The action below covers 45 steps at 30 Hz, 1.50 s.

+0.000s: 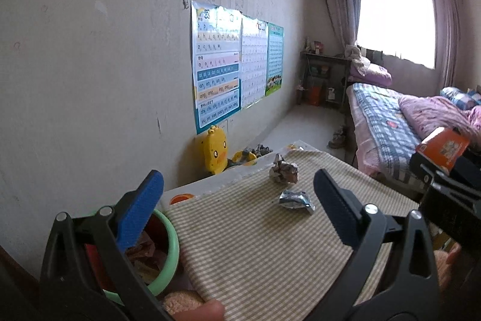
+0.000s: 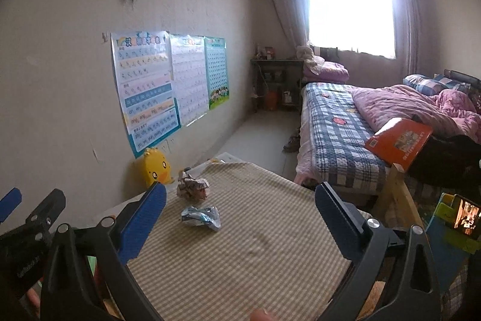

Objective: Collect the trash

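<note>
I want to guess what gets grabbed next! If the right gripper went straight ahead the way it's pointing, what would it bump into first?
Probably the silver-blue wrapper on the striped cloth. The right gripper is open and empty; depth is hard to judge.

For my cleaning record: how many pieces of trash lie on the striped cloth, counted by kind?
Crumpled paper ball: 1
Crushed silver-blue wrapper: 1
Total on the striped cloth: 2
</note>
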{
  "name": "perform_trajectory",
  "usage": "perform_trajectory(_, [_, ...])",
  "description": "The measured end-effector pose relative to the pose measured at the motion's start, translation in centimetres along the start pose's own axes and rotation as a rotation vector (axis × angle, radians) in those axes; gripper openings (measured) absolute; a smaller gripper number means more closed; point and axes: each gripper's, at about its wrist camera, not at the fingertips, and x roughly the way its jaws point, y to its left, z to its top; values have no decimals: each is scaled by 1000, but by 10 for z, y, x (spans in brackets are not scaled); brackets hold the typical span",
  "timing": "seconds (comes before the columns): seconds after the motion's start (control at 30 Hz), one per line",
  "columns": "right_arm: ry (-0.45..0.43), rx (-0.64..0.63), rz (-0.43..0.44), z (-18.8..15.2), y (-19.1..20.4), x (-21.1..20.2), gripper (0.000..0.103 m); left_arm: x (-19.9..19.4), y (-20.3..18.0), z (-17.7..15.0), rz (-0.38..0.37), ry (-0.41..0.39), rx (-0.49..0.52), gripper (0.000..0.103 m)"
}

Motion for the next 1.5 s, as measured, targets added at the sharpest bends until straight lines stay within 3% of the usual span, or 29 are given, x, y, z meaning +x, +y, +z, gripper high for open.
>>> perform_trajectory(0.8, [18, -11, -5, -5, 6, 4, 95, 8, 0, -9, 1, 52, 3, 98])
perform_trajectory(1.03, [26, -13, -4, -10, 5, 5, 95, 9, 3, -10, -1, 53, -42, 98])
perform_trajectory(1.5, [38, -18, 1, -13, 5, 7, 95, 13, 0, -14, 5, 69, -14, 98])
